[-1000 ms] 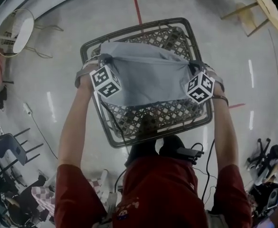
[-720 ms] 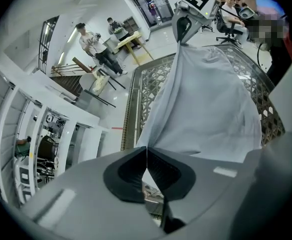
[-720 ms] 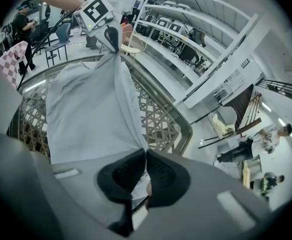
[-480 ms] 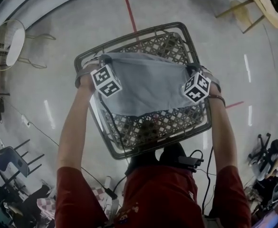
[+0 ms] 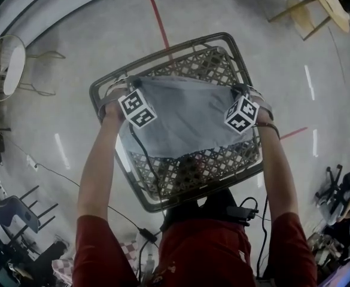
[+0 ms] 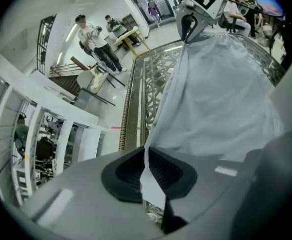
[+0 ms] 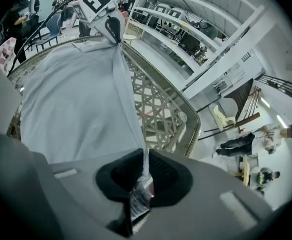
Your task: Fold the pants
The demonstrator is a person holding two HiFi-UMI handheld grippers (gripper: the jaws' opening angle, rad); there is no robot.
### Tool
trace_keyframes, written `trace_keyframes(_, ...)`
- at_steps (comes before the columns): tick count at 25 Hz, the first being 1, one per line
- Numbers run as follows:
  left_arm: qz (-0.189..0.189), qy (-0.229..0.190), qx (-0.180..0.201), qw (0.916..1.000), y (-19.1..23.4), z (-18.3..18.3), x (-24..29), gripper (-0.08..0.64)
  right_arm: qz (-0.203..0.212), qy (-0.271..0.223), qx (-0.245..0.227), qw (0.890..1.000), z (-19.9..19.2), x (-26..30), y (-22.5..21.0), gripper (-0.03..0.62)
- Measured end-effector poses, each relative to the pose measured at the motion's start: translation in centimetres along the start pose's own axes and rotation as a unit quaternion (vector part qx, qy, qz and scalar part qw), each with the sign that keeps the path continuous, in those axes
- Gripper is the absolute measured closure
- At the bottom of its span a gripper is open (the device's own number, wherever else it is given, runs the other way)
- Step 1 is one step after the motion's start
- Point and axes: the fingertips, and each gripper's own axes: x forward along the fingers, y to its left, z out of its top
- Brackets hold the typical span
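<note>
The grey pants (image 5: 183,115), folded into a flat panel, hang stretched between my two grippers over a dark lattice basket (image 5: 163,55). My left gripper (image 5: 133,85) pinches the left top corner. In the left gripper view the cloth (image 6: 220,94) runs out from between my left gripper's (image 6: 146,169) pads, and its jaws are opening. My right gripper (image 5: 239,91) pinches the right top corner. The right gripper view shows the fabric (image 7: 71,99) and a label caught between my right gripper's (image 7: 146,176) pads, and its jaws are opening too. Each gripper view shows the other gripper at the far corner.
The basket stands on a shiny grey floor with a red line (image 5: 157,17). A round white table (image 5: 13,61) is at the left, wooden furniture (image 5: 330,5) at the top right. Cables and chairs lie by the person's feet. People (image 6: 98,39) stand farther off.
Both grippers have sunk with the pants, so the cloth now hangs lower over the basket. The grip on both corners looks the same.
</note>
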Motion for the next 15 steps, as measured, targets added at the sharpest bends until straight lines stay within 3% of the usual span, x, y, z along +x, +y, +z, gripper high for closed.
trace_keyframes(8, 0.015, 0.012, -0.008, 0.9998, 0.3, -0.6, 2.3, 0.468, -0.006, 0.013, 0.012, 1.0, -0.2, 1.9, -0.5, 0.482)
trace_keyframes(15, 0.019, 0.012, -0.011, 0.9997, 0.5, -0.6, 2.4, 0.461, -0.011, 0.015, 0.013, 1.0, -0.1, 2.0, -0.7, 0.477)
